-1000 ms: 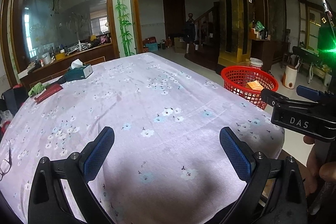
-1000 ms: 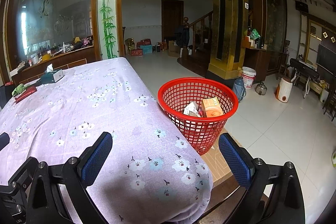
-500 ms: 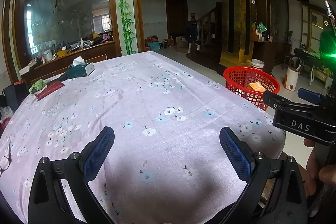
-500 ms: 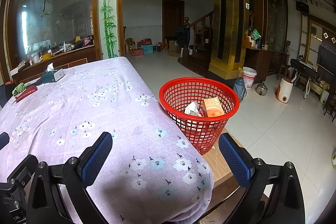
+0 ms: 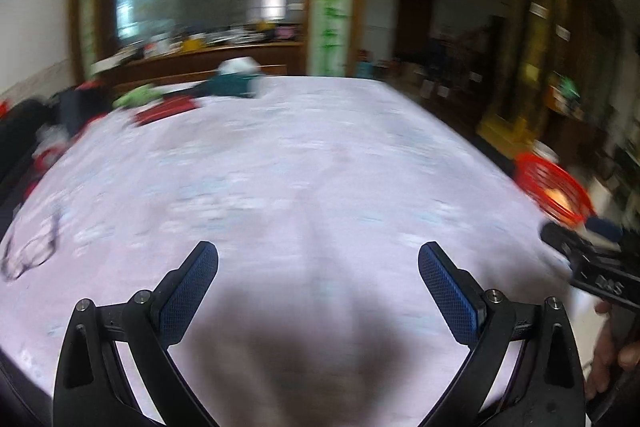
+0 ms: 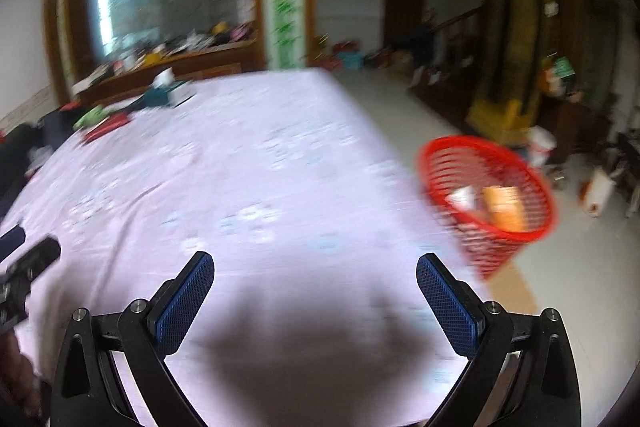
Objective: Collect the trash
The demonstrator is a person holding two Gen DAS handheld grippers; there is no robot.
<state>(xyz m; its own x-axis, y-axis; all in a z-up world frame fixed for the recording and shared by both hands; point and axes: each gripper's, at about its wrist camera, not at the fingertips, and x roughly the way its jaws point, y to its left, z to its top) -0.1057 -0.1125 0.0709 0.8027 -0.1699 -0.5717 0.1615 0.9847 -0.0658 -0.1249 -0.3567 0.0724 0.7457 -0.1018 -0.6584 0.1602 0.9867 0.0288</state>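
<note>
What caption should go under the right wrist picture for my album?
Blurry view: open right claw over the flowery tablecloth, red basket of trash beside the table.

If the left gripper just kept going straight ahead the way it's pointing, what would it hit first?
Probably the tablecloth itself: the left gripper, open and empty, aims over bare cloth. Farther along sits the teal tissue box, slightly left of centre. The picture is blurred, so depth is uncertain.
</note>
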